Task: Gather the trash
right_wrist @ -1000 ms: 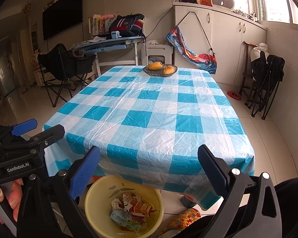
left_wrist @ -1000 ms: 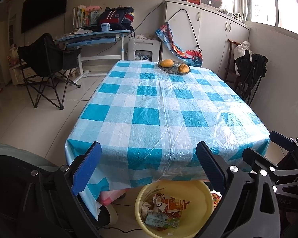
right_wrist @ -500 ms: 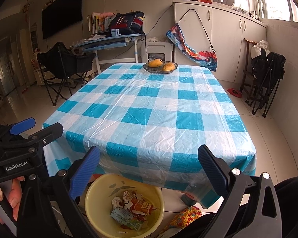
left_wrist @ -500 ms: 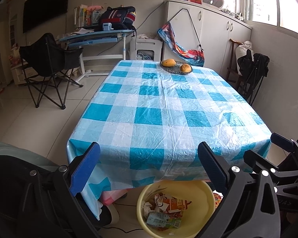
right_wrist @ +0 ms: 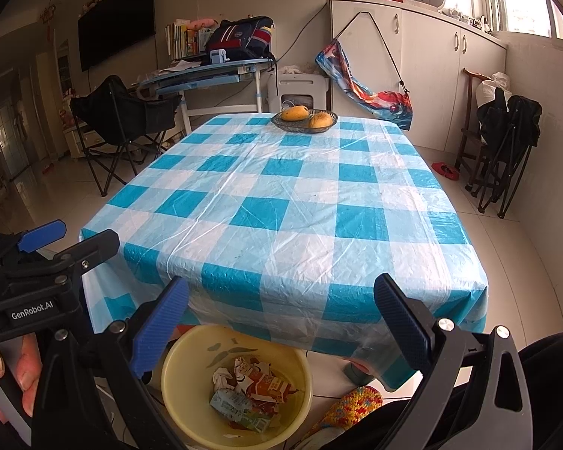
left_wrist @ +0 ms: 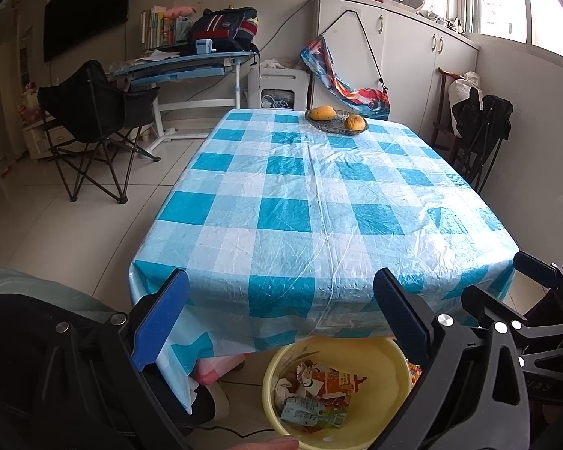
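Both your grippers, left (left_wrist: 279, 322) and right (right_wrist: 279, 322), gape empty; the bin (right_wrist: 191, 408) sits just below them, its trash (right_wrist: 249, 393) seemingly all collected.

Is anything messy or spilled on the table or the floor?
Nothing is spilled. The trash sits inside the yellow basin under the table's edge, and the checked tablecloth holds only a fruit dish. One small oddity: a crocheted item lies on the floor beside the basin.
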The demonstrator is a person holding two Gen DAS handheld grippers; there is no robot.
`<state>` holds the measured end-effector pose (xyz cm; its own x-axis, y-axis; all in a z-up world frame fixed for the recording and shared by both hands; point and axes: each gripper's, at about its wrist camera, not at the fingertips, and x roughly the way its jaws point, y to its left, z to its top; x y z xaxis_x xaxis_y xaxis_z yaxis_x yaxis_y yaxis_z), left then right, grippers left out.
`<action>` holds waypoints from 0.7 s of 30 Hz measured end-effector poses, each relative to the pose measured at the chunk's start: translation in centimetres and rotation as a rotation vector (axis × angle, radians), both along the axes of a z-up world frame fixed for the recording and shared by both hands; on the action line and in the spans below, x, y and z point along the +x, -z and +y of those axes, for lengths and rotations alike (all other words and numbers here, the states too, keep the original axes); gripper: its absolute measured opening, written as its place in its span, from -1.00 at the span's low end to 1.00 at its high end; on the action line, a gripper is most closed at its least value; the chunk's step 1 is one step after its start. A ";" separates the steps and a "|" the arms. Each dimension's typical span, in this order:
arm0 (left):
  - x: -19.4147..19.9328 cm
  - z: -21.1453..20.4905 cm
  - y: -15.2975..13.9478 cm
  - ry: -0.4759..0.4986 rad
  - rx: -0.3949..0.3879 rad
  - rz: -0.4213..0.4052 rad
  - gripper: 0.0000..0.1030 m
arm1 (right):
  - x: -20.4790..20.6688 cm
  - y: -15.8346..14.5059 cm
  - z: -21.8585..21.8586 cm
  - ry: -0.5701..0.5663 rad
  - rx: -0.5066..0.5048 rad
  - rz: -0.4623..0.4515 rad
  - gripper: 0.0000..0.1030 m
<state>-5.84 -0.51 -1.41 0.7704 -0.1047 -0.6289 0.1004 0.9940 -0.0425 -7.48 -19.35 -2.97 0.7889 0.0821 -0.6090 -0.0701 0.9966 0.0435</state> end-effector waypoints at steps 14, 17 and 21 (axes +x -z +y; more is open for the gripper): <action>-0.2 -0.3 -0.2 0.003 0.050 -0.019 0.84 | 0.0 0.0 0.0 -0.001 0.001 0.002 0.84; -0.3 -0.5 -0.2 0.009 0.061 -0.023 0.84 | 0.0 0.0 0.0 0.000 0.001 0.001 0.84; -0.3 -0.6 -0.3 0.012 0.065 -0.023 0.84 | 0.0 0.1 0.0 -0.001 0.001 0.002 0.84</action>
